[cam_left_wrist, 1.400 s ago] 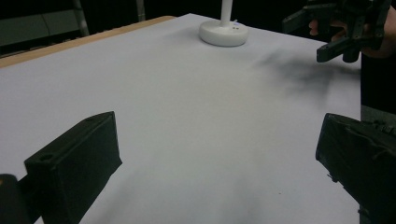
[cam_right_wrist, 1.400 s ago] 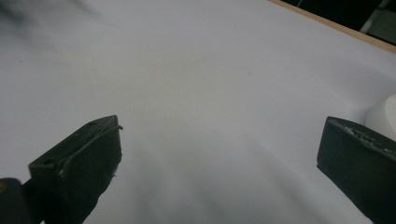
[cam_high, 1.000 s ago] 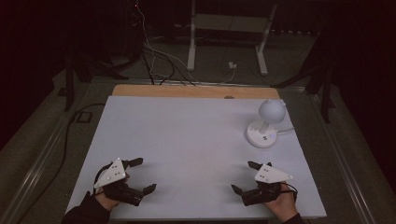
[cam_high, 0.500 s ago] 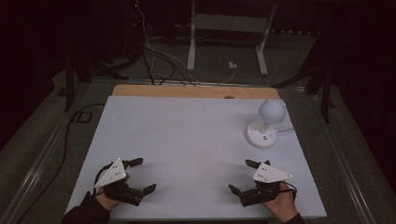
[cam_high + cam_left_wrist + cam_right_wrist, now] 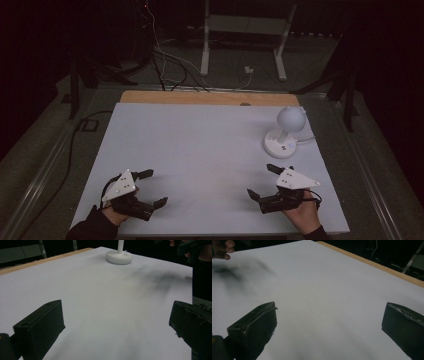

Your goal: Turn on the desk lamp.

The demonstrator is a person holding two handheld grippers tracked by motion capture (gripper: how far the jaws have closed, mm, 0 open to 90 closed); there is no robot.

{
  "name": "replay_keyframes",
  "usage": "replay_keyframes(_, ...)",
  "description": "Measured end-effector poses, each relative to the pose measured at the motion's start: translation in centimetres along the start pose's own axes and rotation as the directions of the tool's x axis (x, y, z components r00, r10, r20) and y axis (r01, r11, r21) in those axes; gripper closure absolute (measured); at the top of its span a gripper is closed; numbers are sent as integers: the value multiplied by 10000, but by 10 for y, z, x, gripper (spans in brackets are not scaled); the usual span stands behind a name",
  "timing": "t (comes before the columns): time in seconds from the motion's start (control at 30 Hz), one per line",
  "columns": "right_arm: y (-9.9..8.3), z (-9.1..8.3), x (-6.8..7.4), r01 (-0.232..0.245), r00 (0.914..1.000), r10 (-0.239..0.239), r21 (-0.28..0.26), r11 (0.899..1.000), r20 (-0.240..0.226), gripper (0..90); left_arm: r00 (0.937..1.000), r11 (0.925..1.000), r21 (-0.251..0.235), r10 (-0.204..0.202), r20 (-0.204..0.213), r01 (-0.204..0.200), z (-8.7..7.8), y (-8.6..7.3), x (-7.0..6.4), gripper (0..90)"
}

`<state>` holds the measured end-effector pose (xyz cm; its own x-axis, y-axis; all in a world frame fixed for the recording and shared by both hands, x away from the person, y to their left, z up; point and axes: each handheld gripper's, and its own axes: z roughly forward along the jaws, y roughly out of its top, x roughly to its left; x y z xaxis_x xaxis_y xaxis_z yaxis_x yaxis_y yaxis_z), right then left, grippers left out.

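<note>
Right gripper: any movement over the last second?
Yes, slightly. In the high view the right gripper has drifted a little left, away from the white lamp, which stayed put. Its jaws are open over the table.

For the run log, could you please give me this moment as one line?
left gripper: open, empty, near edge | right gripper: open, empty, near edge | lamp: upright, far right, untouched | table: bare middle
</note>
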<state>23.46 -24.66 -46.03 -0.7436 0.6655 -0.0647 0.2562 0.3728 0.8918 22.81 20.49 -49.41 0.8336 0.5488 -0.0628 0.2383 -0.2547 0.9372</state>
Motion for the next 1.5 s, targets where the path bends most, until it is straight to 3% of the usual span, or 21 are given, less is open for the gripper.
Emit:
replay_keyframes(0.47, 2, 2, -13, -435, 9975, 440, -95, 9990, 562, 0, 10000, 10000, -2, -18, -34, 18, 0, 0, 0, 3)
replay_keyframes(0.67, 5, 3, -24, -592, 9921, 597, -79, 9982, 1103, 0, 10000, 10000, -67, -73, -62, 73, 0, 0, 0, 3)
replay_keyframes(1.07, 6, 8, -36, -823, 9857, 819, -32, 9966, 1473, 0, 10000, 9999, -82, -79, -53, 79, -1, 0, 0, 3)
replay_keyframes(1.5, 6, 17, -54, -1094, 9717, 1040, 137, 9939, 2120, 0, 10000, 10000, -60, -50, -31, 50, -1, 0, 0, 3)
